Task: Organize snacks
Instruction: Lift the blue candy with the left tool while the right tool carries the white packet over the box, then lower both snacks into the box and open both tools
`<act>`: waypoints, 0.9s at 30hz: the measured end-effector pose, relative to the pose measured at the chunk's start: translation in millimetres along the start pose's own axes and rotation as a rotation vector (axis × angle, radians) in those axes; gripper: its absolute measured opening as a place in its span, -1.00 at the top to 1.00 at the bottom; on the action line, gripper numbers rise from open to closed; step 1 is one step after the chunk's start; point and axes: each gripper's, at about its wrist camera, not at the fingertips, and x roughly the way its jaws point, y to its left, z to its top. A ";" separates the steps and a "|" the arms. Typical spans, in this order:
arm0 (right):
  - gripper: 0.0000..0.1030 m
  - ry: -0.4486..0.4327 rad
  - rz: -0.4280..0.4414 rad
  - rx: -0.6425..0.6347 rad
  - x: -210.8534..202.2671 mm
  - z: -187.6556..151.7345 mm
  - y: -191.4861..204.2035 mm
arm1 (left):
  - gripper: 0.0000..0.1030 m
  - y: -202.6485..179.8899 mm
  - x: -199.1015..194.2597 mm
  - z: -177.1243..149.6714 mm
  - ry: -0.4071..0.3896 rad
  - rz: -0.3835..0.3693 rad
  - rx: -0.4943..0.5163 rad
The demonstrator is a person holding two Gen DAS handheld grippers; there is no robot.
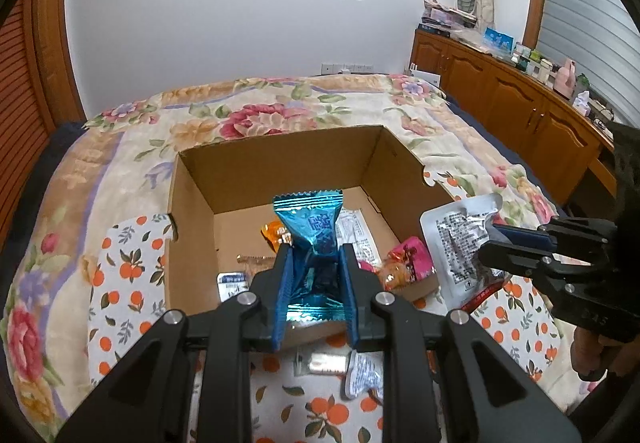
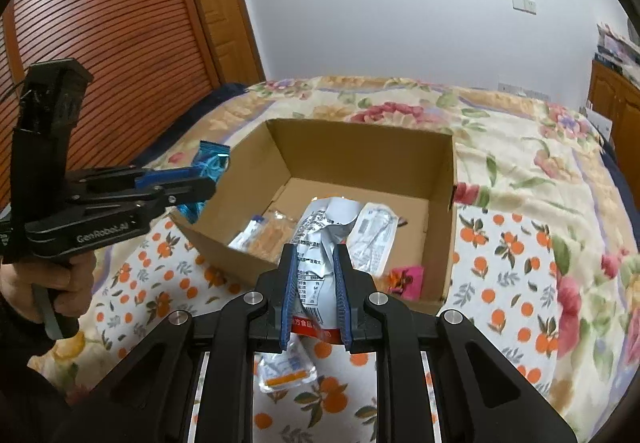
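From the left wrist, a bed with a floral quilt (image 1: 280, 115) fills the room, an orange-print cloth (image 1: 128, 263) laid over its near end, with a white wall behind and a long wooden cabinet (image 1: 512, 99) cluttered with bottles along the right. One open cardboard box (image 1: 200, 203) sits on the cloth, holding several packets: an orange one, a pink one (image 1: 412, 259), a white one and more I cannot count behind the fingers. The left gripper (image 1: 316, 255) tilts downward over the box's near edge, its jaws narrow and clamped on one blue foil snack packet (image 1: 308, 223). At the right, the right gripper (image 1: 496, 239) pinches a silver-white pouch (image 1: 460, 243) beside the box. Two small packets lie on the cloth below.

From the right wrist, louvred wooden doors (image 2: 100, 43) stand left of the bed. The right gripper (image 2: 316, 251) angles down, jaws nearly together on that pouch (image 2: 320, 235), held above the box's near wall (image 2: 224, 243). A hand (image 2: 48, 283) grips the left gripper's handle at the left, the blue packet (image 2: 210, 163) held just outside the box's left wall. One clear packet (image 2: 284, 367) lies on the cloth beneath.
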 end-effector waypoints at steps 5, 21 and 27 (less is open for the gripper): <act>0.69 -0.009 -0.008 -0.013 10.1 14.4 -5.1 | 0.60 5.1 17.4 8.0 0.004 0.003 -0.005; 0.69 0.045 -0.044 -0.029 90.2 30.7 -16.0 | 0.60 34.1 72.0 0.8 0.089 0.000 -0.065; 0.69 0.081 -0.060 -0.020 110.2 21.9 -17.0 | 0.60 31.9 85.7 -9.9 0.146 0.007 -0.069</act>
